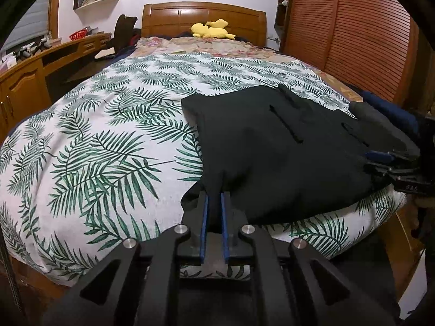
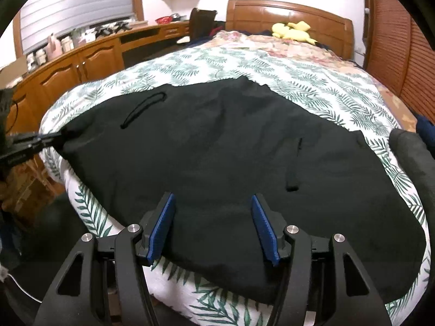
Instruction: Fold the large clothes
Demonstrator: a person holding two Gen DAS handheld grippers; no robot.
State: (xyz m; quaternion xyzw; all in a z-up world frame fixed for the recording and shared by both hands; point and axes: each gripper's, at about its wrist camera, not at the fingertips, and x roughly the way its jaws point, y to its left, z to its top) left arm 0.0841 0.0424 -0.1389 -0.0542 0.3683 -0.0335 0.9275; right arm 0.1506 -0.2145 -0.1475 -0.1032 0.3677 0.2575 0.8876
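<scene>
A large black garment (image 1: 272, 146) lies spread on the near end of the bed; it fills the middle of the right wrist view (image 2: 231, 149). My left gripper (image 1: 216, 198) is shut on the garment's near left corner, with a fold of black cloth pinched between the blue pads. It also shows at the left edge of the right wrist view (image 2: 51, 137), gripping that corner. My right gripper (image 2: 213, 206) is open over the garment's near edge, its blue pads (image 2: 163, 225) wide apart with cloth beneath them. It also shows at the right of the left wrist view (image 1: 380, 160).
The bed has a white quilt with green fern print (image 1: 108, 135), a wooden headboard (image 1: 204, 16) and a yellow plush toy (image 1: 212, 30). A wooden desk and cabinets (image 2: 81, 65) run along the left. A slatted wardrobe (image 1: 367, 40) stands at the right. Dark clothes (image 2: 410, 157) are piled at the bed's right edge.
</scene>
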